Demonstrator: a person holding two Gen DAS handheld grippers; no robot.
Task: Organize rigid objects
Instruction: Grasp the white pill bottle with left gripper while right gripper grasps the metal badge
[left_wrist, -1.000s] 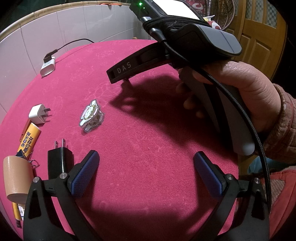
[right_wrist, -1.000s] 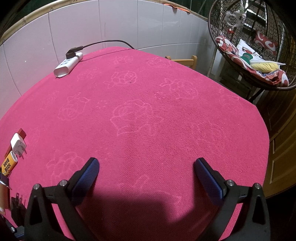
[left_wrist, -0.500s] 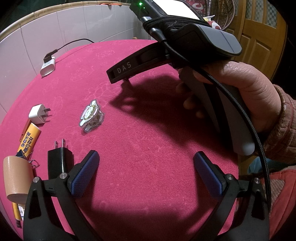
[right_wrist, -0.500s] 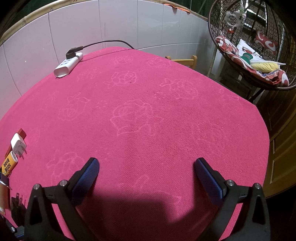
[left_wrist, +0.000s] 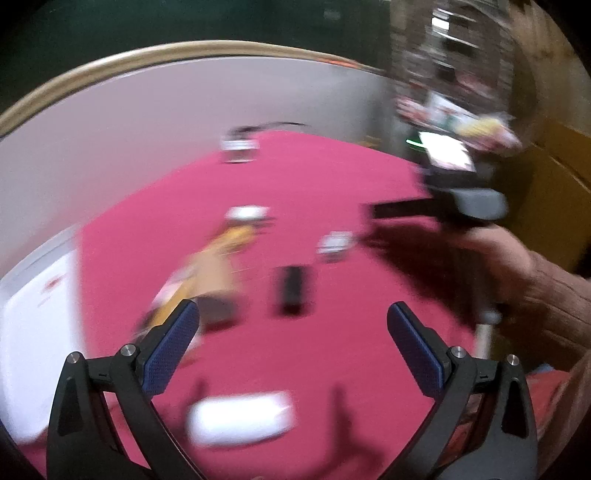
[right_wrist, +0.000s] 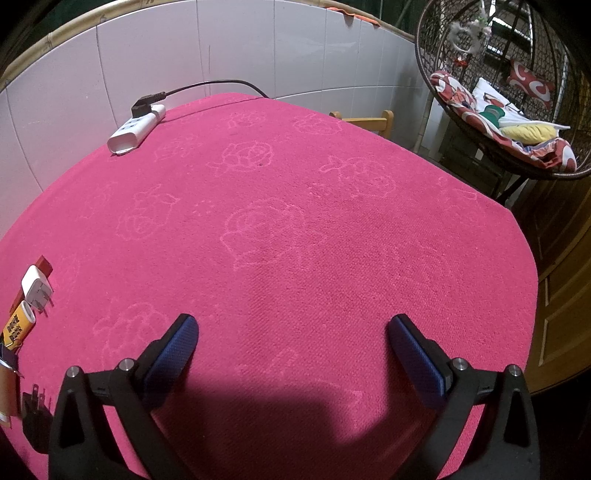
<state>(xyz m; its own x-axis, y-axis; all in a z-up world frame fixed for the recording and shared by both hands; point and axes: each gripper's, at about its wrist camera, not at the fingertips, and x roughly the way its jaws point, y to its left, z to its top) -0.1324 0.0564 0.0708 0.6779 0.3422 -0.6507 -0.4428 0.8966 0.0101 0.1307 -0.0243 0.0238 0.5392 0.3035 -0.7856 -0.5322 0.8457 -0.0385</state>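
Left gripper (left_wrist: 293, 325) wide apart and empty, view smeared: steady up, then line up on the black charger (left_wrist: 291, 290) beside the tan roll (left_wrist: 210, 275). Right gripper (right_wrist: 293, 345) gapes empty too; park it.

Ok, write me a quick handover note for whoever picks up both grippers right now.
Left gripper: open, holding nothing; its view is blurred by motion.
Right gripper: open, holding nothing, over a bare stretch of the pink tablecloth.
Items: white plug adapter, yellow tube and black plug adapter lie loose at the cloth's left edge. A white power strip sits at the far edge, cable plugged in. A blurred white item lies just in front of the left fingers; what it is cannot be told.
Done: nothing grouped that shows.
Left: pick up and arrange every loose item.
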